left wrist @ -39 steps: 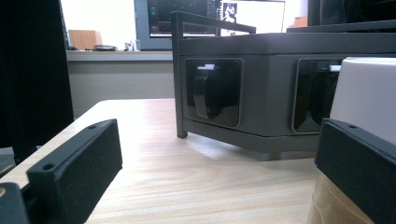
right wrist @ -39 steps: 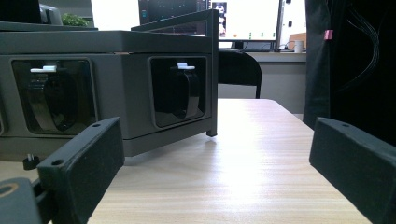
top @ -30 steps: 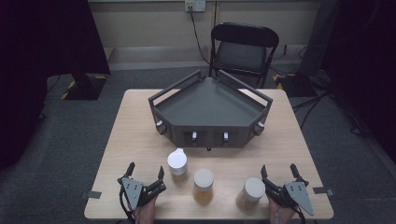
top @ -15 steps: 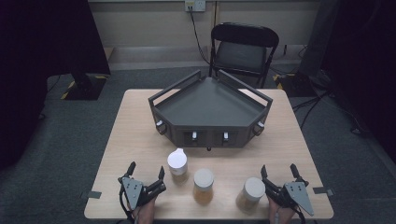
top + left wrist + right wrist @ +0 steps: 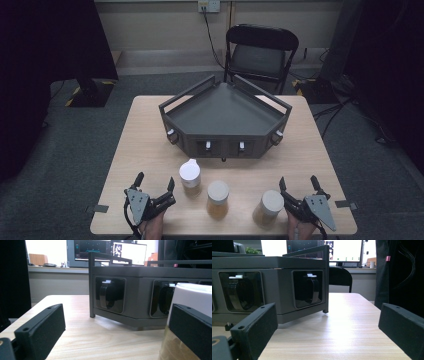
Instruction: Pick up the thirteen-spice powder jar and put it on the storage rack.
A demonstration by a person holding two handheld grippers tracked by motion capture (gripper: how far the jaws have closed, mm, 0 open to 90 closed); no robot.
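At the table's near edge, left gripper (image 5: 155, 187) and right gripper (image 5: 299, 187) rest level, both released, flanking three jars (image 5: 218, 199)

We've got three jars near the front edge of the table (image 5: 150, 130), all upright with lids on. The left jar (image 5: 190, 178) has a white lid with a little tab and sits farthest back. The middle jar (image 5: 218, 200) holds amber stuff; the right jar (image 5: 267, 209) looks paler, lid beige.

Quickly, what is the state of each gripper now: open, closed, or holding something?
Left gripper: open, holding nothing; the white-lidded jar stands beside it.
Right gripper: open, holding nothing.
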